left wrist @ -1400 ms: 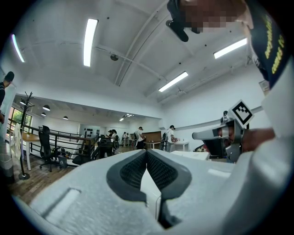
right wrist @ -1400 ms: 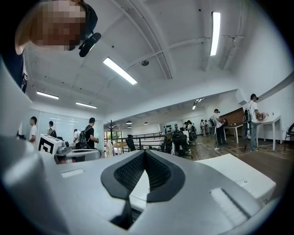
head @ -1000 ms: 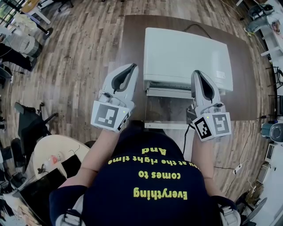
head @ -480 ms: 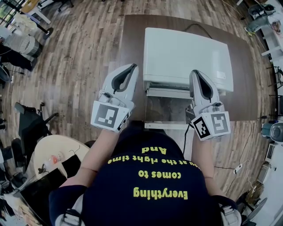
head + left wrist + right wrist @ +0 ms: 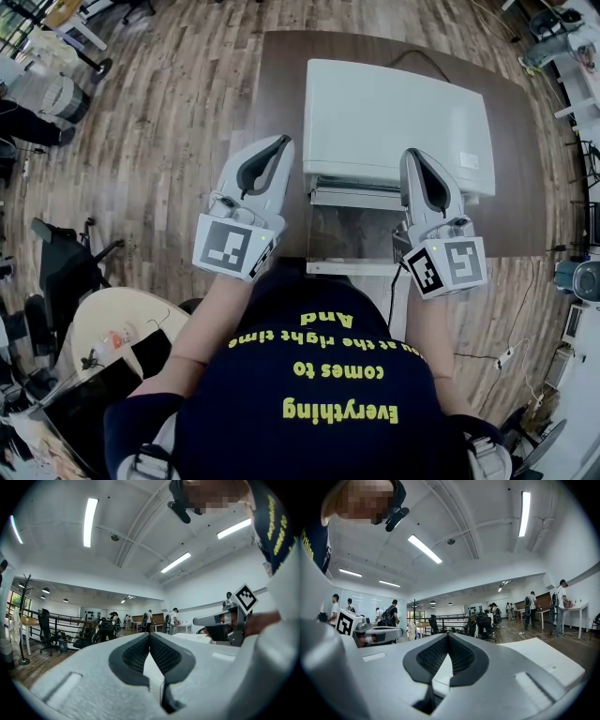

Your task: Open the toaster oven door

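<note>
Wood-plank flooring is spreading around a dark brown tabletop (image 5: pixel 281 94), and a white toaster oven (image 5: pixel 394 117) is sitting near its front edge, facing the person. Its glass door (image 5: pixel 354 234) is lying folded down flat toward the person, with the pale handle (image 5: pixel 352 267) reaching past the edge, so the opening looks done.

That likely explains why both tools are standing clear instead of gripping anything. The left tool (image 5: pixel 281 141) is hovering just beside the oven's left front corner, apart from it. The right tool (image 5: pixel 412 153) is hanging by the right front corner, very near the door's hinge side; whether it is touching cannot be told. Each is clenched and holding nothing: in the left gripper view the ribbed pads (image 5: pixel 133 656) are meeting at the tips, and in the right gripper view the pads (image 5: pixel 431 656) are doing likewise.

Both forearms are reaching forward from the torso, roughly parallel, tips pointing away and slightly upward, with the marker cubes (image 5: pixel 232 246) nearest the body.
</note>
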